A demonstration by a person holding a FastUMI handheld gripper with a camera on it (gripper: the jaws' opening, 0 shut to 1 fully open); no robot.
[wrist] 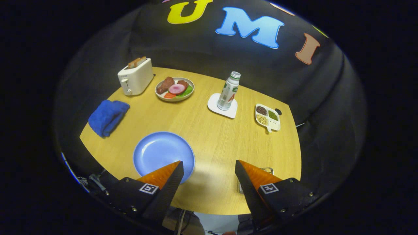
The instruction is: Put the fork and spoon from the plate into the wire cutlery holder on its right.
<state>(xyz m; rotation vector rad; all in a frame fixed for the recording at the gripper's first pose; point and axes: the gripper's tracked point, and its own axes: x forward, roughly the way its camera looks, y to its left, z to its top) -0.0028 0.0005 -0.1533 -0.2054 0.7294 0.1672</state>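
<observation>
While the gripper (208,169) hangs above the near edge of a round wooden table (209,143), its two fingers (166,178) stand wide apart with nothing between them but bare tabletop. A blue plate (160,153) lies just ahead of the left finger, whose tip overlaps the plate's near right rim; the visible part of the plate carries no cutlery, and neither the fork nor the spoon can be made out from this angle. To the right of the plate, the wire cutlery holder (267,170) peeks out from behind the right finger, which hides most of it, so its contents cannot be told.

Farther across the table, a folded blue cloth (107,117) rests at the left edge. Beyond it, at the far left, stands a white toaster (135,78) with slices of toast (137,61) sticking up from its slots. Just right of the toaster sits a shallow plate of food (174,88) with what look like slices of meat, something pink and round, and green and orange pieces. Near the middle of the far side, a plastic bottle (228,91) stands upright on a white square coaster (223,106). Well to the right of the bottle, a small white divided tray (267,118) holds dark, green and pale yellow beans or grains in separate compartments.
</observation>
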